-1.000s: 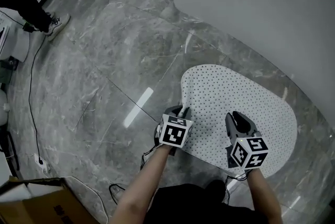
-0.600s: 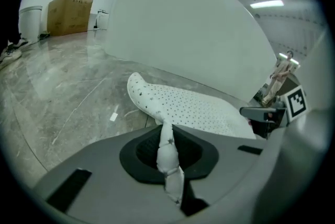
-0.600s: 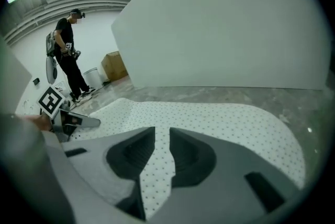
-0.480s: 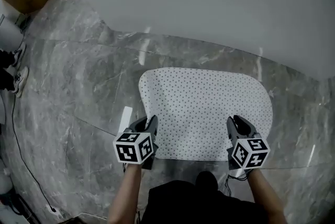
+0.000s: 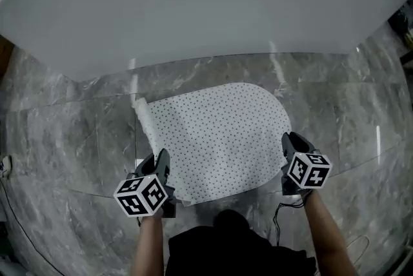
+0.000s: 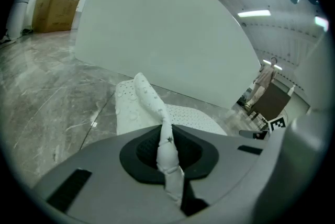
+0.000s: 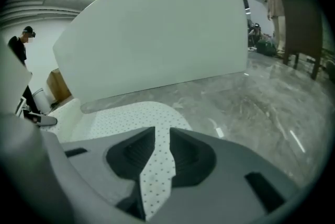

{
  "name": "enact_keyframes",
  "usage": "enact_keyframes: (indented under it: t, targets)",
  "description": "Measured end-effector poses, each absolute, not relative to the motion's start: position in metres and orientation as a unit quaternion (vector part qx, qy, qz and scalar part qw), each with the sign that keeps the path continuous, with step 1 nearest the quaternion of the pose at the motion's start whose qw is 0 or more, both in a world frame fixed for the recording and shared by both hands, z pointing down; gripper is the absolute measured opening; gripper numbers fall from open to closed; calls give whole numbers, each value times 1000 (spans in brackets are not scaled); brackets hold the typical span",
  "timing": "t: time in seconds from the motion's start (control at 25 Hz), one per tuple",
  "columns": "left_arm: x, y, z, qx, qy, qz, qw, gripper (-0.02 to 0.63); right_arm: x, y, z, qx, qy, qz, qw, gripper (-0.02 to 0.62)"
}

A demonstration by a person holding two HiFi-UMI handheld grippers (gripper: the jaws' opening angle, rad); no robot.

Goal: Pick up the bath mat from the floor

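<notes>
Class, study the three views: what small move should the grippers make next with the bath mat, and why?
Probably raise both grippers together. The left gripper and right gripper are each shut on the near edge of the bath mat, while most of it seems to lie on the floor.

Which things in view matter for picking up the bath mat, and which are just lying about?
Part of the job: bath mat; left gripper and right gripper, both clamped on its edge.

Just lying about: cardboard box; white curved wall; standing person in the background.
</notes>
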State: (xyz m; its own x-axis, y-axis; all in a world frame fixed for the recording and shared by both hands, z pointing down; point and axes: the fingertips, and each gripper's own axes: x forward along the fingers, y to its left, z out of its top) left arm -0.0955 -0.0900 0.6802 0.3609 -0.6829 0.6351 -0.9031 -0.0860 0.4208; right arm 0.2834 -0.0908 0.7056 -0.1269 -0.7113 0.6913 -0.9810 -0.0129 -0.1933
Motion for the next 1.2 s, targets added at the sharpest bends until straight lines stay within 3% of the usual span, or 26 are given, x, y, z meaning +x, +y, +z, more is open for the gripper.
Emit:
enact_keyframes:
  t: [0.24,0.56,0.96,1.2]
  targets:
    - [-54,-104,680,743,-521,153,390,25,327,-95,722,630,-660,338,230,89]
    - [-27,-107,684,757,-502,166,384,23,327,-106,753,580,-685,355,262,95]
    - [-24,-113,690,765,-494,160,380,25,319,-113,781,544,-684,383,301,239]
    - [-28,-111,693,764,-492,145,391,25,313,-113,788,532,-683,368,340,259]
